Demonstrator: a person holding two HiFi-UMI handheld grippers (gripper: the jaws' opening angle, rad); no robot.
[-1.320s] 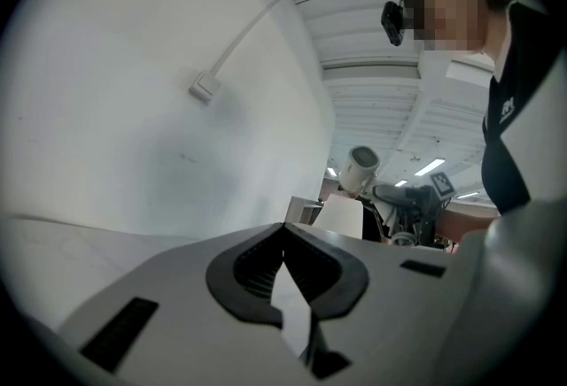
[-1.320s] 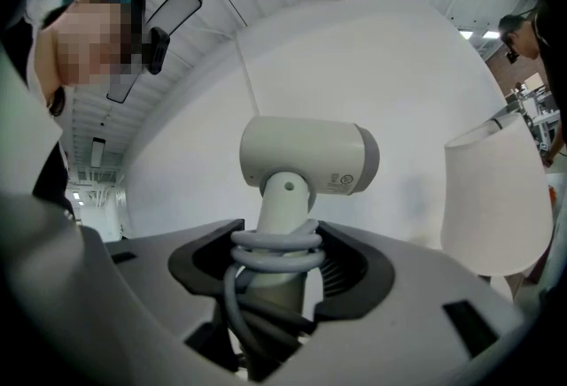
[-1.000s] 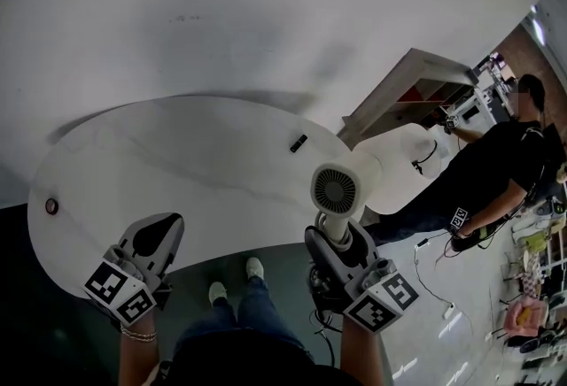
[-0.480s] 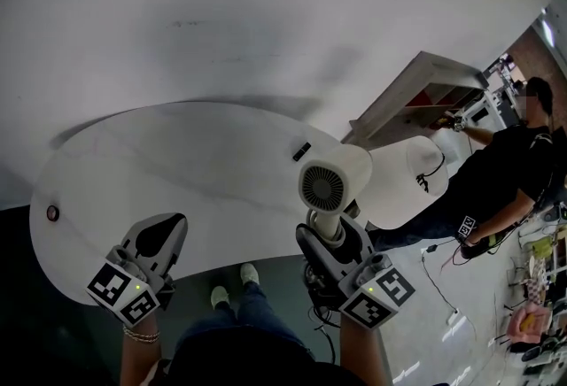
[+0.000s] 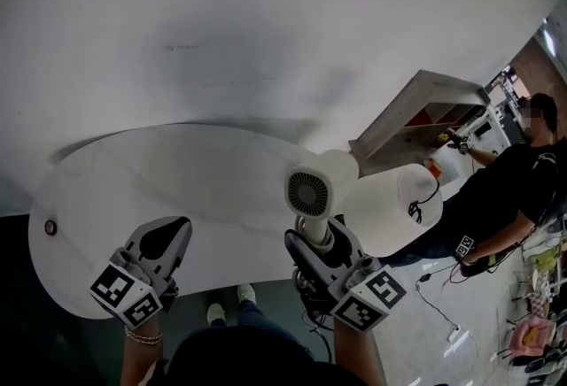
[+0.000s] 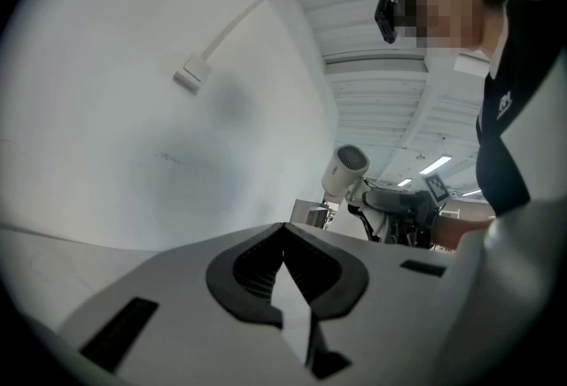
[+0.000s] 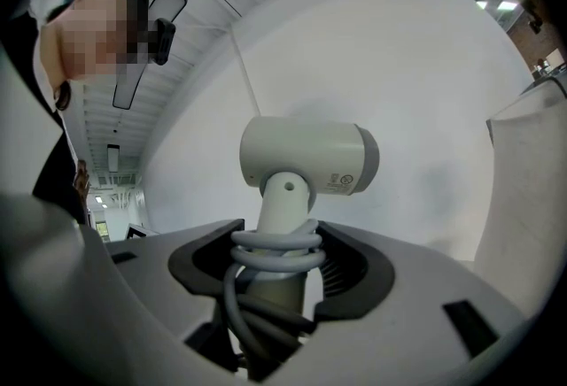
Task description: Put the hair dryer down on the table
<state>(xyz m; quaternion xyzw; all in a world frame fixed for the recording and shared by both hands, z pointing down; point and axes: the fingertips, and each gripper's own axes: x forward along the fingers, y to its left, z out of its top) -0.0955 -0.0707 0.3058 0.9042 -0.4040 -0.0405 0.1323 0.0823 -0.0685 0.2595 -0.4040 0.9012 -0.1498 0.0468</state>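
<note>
A white hair dryer [image 5: 312, 188] stands upright in my right gripper [image 5: 314, 238], which is shut on its handle. Its grey cord is wound round the handle just above the jaws, as the right gripper view shows [image 7: 276, 250]. The dryer's head [image 7: 306, 158] hangs over the right front edge of the white oval table [image 5: 177, 172], clear of the top. My left gripper [image 5: 164, 234] is shut with nothing in it, at the table's front left edge. In the left gripper view the hair dryer [image 6: 347, 167] appears beyond the closed jaws [image 6: 288, 274].
A small round dark thing [image 5: 50, 227] lies at the table's far left edge. A second white round table [image 5: 390, 207] and a white cabinet [image 5: 425, 101] stand to the right. A person in black [image 5: 505, 189] stands beside them. A white wall rises behind the table.
My right gripper has carried the hair dryer leftward, from beside the second table to over the oval table's right edge. The left gripper has shifted slightly, still shut.
</note>
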